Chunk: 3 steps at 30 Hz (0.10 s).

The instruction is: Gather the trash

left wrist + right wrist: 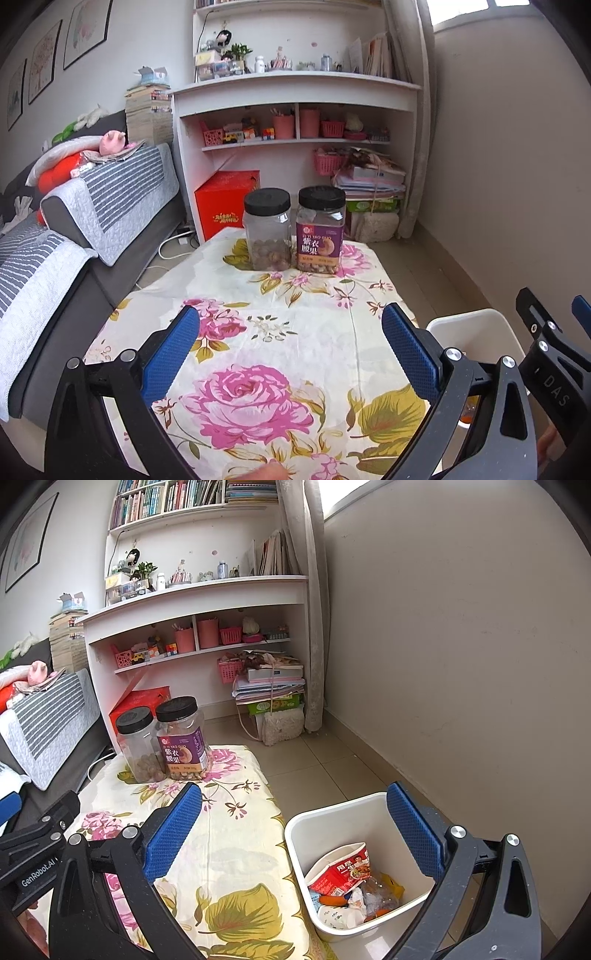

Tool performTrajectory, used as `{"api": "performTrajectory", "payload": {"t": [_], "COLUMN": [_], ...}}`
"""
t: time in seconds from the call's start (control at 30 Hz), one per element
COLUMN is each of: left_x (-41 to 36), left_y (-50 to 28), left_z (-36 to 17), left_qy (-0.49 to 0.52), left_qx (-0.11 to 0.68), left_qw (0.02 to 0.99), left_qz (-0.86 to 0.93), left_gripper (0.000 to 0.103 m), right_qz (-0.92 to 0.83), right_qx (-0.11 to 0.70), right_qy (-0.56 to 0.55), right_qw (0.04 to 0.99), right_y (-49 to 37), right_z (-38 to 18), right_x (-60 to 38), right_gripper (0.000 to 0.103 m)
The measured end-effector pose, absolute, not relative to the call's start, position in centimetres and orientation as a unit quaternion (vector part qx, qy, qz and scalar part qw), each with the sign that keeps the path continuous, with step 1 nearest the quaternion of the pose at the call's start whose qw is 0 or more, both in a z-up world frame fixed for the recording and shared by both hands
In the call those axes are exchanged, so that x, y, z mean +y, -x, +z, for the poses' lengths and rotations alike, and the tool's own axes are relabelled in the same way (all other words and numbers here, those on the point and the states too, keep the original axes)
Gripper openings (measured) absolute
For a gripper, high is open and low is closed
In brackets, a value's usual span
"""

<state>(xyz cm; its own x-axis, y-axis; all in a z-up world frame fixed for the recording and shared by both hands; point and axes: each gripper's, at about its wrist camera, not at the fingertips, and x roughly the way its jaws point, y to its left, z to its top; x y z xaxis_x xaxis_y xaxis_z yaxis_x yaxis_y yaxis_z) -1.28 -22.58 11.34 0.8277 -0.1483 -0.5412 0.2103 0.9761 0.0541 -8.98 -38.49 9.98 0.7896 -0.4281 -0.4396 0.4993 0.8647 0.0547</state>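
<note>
A white trash bin (295, 834) stands on the floor at the table's right side. Inside it lie a red instant-noodle cup (341, 871), clear plastic wrap and other scraps. My right gripper (293, 829) hangs open over the table edge and the bin, with nothing between its blue pads (173, 830). My left gripper (290, 345) is open above the floral tablecloth (295, 306), also holding nothing. The bin's rim (465, 321) shows at the right of the left wrist view, beside the right gripper's black frame (554, 354).
Two black-lidded jars stand at the table's far end: a clear one (267, 229) and a purple-labelled one (320, 230). A grey sofa (74, 229) runs along the left. A white shelf unit (295, 110), a red box (227, 206) and stacked papers (269, 686) stand beyond.
</note>
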Motion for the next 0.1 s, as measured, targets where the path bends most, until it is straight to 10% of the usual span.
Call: {"api": "performTrajectory", "payload": {"t": [0.1], "left_x": [-22.44], "left_y": [1.22], "left_z": [11.28], "left_qy": [-0.050], "left_qx": [0.280], "left_qw": [0.955], "left_qz": [-0.089], "left_gripper": [0.096], "right_qz": [-0.246], "right_qx": [0.213], "right_qy": [-0.085], "right_qw": [0.942], "right_y": [9.01], "right_z": [9.81], "right_x": [-38.58], "right_gripper": [0.096]}}
